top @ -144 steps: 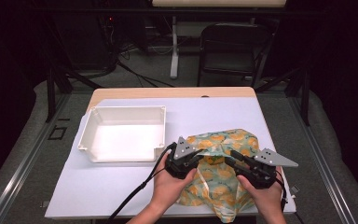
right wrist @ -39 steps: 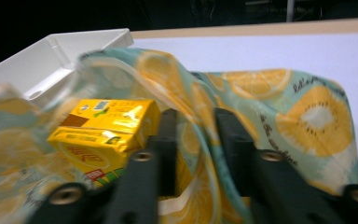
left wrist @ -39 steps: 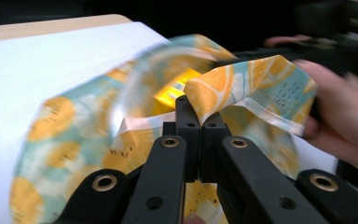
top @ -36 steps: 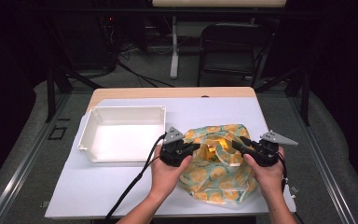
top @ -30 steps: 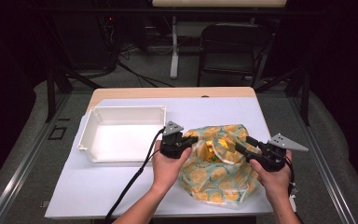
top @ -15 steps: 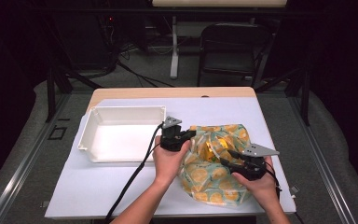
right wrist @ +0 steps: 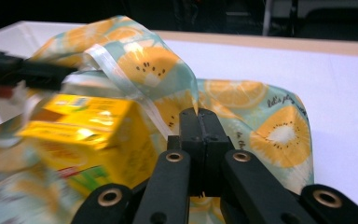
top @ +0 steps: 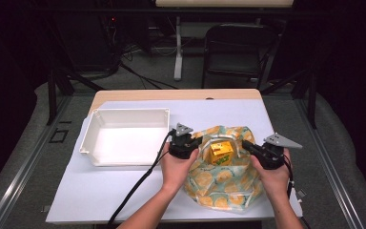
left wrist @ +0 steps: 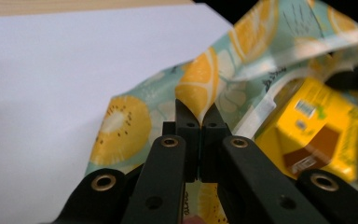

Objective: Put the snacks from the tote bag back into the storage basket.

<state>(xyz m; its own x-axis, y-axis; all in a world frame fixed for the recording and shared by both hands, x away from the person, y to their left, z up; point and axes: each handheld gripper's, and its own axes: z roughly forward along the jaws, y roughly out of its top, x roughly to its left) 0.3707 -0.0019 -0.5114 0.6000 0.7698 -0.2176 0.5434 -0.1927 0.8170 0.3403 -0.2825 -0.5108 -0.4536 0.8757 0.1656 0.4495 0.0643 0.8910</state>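
A bag (top: 224,183) printed with orange and kiwi slices lies on the white table at the front right, its mouth held apart. A yellow carton (top: 220,152) stands in that mouth. My left gripper (top: 198,141) is shut on the bag's left rim, with the fabric (left wrist: 200,88) pinched at its tips (left wrist: 196,109) and the carton (left wrist: 317,126) just to the right. My right gripper (top: 246,145) has just been closing and now pinches the bag's right rim; its jaws (right wrist: 198,114) meet on the fabric beside the carton (right wrist: 93,126).
An empty white tray (top: 88,143) sits left of the bag, close to my left hand. The table's white sheet (top: 100,191) lies bare in front of the tray. A black cable (top: 138,183) trails from the left gripper toward the front edge. A chair (top: 238,47) stands beyond the table.
My right gripper dipped in toward the bag, closed on its right rim and drew back to the right. The left gripper shifted slightly. The bag's mouth now stands wider, with the carton showing.
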